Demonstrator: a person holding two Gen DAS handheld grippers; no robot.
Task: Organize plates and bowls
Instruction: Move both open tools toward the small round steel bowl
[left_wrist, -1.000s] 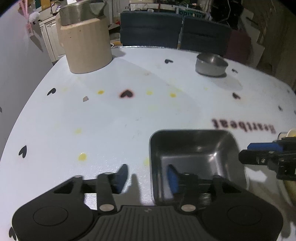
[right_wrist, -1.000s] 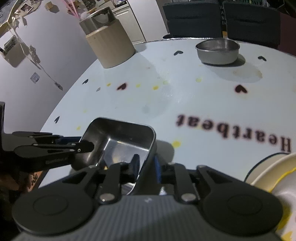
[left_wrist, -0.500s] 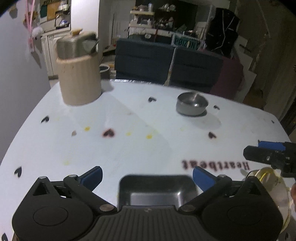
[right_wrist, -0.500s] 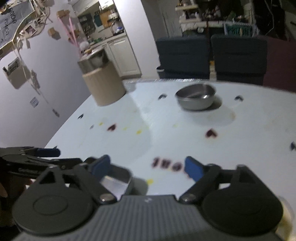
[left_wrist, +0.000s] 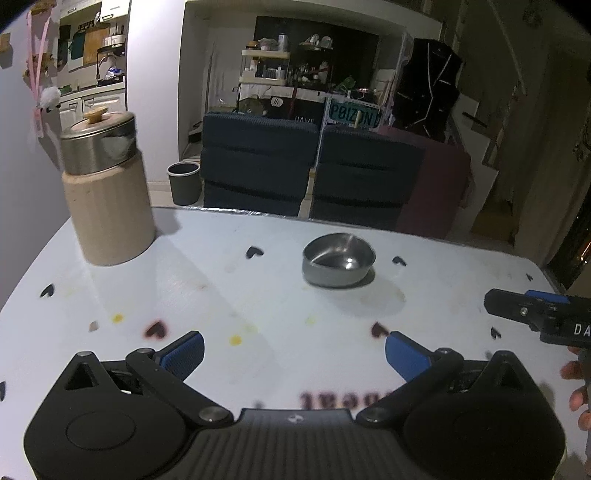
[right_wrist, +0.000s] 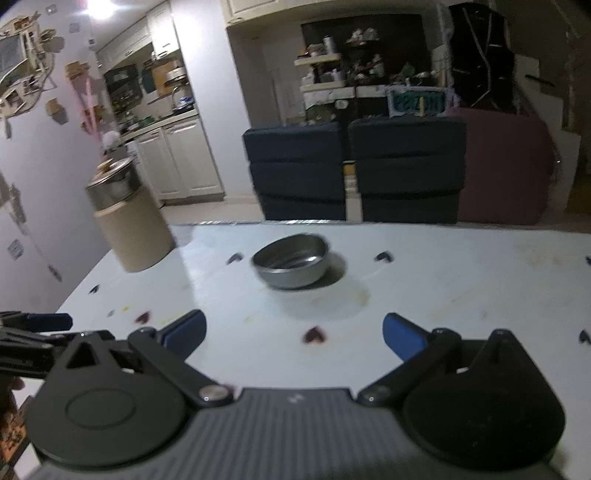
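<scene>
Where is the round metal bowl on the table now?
In both wrist views the round metal bowl stands alone toward the far edge of the table, right of the beige canister and before the dark chairs.

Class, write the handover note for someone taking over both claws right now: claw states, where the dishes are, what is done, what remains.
Left claw: open, empty, above the white heart-print table.
Right claw: open, empty.
Round stainless steel bowl: upright, alone mid-table, ahead of both claws, untouched.
Beige canister with steel lid: far left corner.
Done: nothing visible in these views.
Left: the round bowl is probably next to collect.
</scene>
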